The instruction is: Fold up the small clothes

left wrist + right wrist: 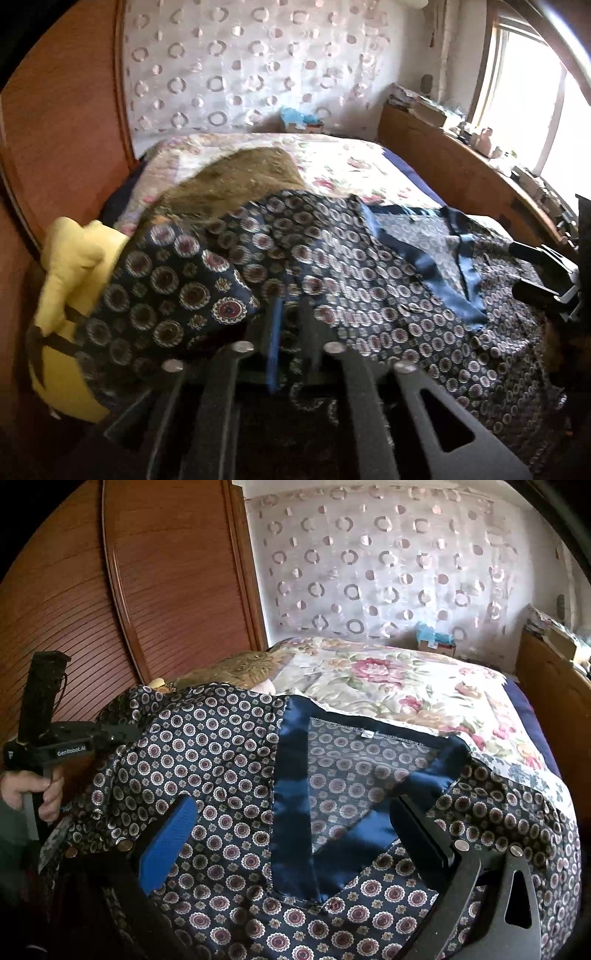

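A dark navy garment with round medallion print and plain blue satin neck trim point(295, 775) lies spread on the bed; it also shows in the left wrist view point(369, 258). My left gripper point(291, 325) is shut on the garment's left edge, cloth bunched between and over its fingers. My right gripper point(295, 834) is open above the garment's neck opening, its blue-padded finger point(166, 842) left and black finger point(421, 834) right, holding nothing. The left gripper also shows in the right wrist view point(110, 734), held by a hand. The right gripper shows in the left wrist view point(546, 273).
The bed has a floral quilt point(406, 686). A brown cushion point(240, 181) and a yellow cloth point(70, 266) lie at the left. A wooden wardrobe point(147, 590) stands left, a wooden shelf with clutter point(461, 155) right under the window.
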`<act>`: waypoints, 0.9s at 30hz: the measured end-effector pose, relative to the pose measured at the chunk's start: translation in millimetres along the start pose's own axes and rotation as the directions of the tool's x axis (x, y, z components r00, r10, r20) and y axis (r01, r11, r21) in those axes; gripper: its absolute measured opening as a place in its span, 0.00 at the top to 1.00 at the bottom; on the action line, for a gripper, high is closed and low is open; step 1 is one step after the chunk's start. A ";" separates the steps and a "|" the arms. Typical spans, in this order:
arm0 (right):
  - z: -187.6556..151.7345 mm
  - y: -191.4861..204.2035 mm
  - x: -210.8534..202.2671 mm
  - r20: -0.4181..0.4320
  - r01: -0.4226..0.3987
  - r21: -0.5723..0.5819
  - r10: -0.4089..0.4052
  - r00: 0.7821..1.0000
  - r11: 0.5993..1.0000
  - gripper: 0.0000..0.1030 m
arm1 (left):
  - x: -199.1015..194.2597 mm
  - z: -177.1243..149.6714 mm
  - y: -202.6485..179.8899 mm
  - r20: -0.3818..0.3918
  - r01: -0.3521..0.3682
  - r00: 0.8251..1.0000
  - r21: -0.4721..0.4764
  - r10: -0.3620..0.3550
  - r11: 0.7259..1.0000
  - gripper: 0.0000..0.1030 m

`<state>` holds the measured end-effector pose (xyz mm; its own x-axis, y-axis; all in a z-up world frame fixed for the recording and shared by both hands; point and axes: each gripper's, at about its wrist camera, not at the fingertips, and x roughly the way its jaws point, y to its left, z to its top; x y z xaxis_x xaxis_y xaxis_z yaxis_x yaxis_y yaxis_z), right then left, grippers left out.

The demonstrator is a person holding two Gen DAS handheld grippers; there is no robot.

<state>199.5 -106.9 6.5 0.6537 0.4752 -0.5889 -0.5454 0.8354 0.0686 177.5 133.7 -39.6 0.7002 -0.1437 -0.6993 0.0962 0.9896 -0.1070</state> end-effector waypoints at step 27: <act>16.3 23.0 20.6 -0.029 -0.057 -0.057 0.056 0.998 0.997 0.00 | -16.8 -27.2 85.9 0.020 -0.121 0.992 -0.113 0.124 0.986 0.57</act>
<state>209.0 -73.4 9.1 0.6068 0.5128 -0.6074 -0.6109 0.7897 0.0564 154.7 220.9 -56.3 0.7211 -0.0200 -0.6926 -0.0694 0.9925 -0.1009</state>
